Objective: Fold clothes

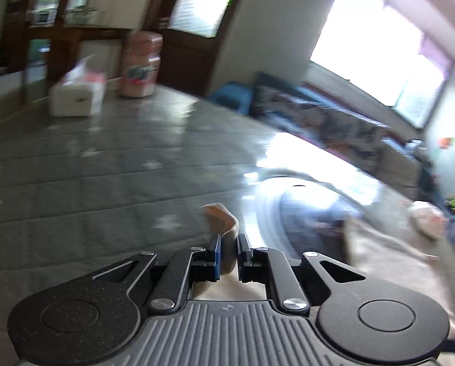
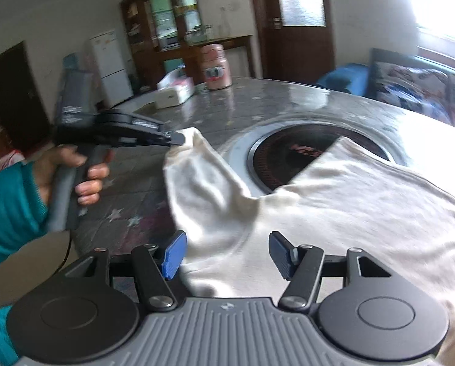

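A cream shirt (image 2: 334, 201) lies spread over the right part of the grey star-patterned table (image 2: 251, 103). My left gripper (image 2: 180, 138), held by a hand in a teal sleeve, is shut on the end of the shirt's sleeve (image 2: 203, 170) and holds it lifted above the table. In the left wrist view that gripper (image 1: 229, 245) pinches a fold of the cream fabric (image 1: 219, 216) between its blue pads, with more of the shirt (image 1: 389, 244) at the right. My right gripper (image 2: 225, 253) stands open over the shirt's near edge, its jaws wide apart.
A round dark hotplate (image 2: 291, 155) is set in the table, partly under the shirt. A white tissue box (image 2: 174, 90) and a pink jar (image 2: 216, 67) stand at the far side. A patterned sofa (image 2: 416, 85) lies beyond the table's right edge.
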`<state>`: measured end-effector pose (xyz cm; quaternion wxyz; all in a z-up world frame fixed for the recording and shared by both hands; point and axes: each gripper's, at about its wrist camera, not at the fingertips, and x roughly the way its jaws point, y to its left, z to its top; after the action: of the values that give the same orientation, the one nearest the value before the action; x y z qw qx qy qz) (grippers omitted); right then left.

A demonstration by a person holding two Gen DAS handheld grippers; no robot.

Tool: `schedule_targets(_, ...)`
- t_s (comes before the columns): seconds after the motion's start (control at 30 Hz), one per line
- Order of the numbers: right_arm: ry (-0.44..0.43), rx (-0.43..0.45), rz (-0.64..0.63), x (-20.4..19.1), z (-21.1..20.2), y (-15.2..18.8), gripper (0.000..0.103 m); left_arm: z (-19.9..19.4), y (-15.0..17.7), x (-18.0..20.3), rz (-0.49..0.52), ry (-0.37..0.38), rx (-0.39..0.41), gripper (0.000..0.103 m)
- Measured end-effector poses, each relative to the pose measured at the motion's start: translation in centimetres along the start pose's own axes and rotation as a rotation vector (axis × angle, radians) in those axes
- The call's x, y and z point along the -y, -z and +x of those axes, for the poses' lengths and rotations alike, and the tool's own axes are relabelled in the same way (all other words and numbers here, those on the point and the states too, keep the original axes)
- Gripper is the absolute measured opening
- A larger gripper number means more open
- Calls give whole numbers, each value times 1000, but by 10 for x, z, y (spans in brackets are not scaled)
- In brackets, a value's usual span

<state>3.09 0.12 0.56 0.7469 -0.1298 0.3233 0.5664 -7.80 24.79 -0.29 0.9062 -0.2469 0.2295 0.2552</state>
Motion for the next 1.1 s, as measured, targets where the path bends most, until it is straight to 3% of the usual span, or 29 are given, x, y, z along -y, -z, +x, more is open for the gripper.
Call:
schedule_targets(0.17, 46, 44, 101, 23, -15, -1, 61, -15, 13, 42, 104, 186, -12, 11)
schedule_targets(0.3, 71, 77, 185, 43, -28, -1, 61, -15, 31, 70, 168, 328, -66, 11)
schedule_targets(0.47, 56, 92, 300, 64, -32, 3, 60, -13, 57, 97, 234, 414, -139, 11)
schedule_targets(0.57, 36, 71, 340, 69, -26, 8, 53, -14, 73, 109, 261, 468, -175, 11)
schedule_targets(0.7, 18, 30, 363, 70, -12, 13, 49, -16, 91, 120, 368, 448, -203, 14)
schedule_targets(0.8, 13, 12, 355, 69, 0, 11, 46, -24, 95, 115, 433, 400, -170, 34)
schedule_targets(0.83, 11, 8, 352, 68, 5, 9, 46, -26, 94, 110, 437, 379, -157, 50)
schedule_targets(0.87, 10, 4, 349, 68, 10, 7, 46, -29, 92, 105, 440, 357, -143, 61)
schedule_targets(0.93, 7, -3, 343, 67, 19, 3, 46, -33, 91, 96, 445, 323, -129, 70)
schedule_targets(1.03, 3, -14, 334, 66, 33, -3, 45, -35, 91, 86, 430, 283, -118, 93)
schedule_targets(1.1, 1, -22, 327, 65, 42, -8, 45, -38, 92, 81, 427, 269, -105, 98)
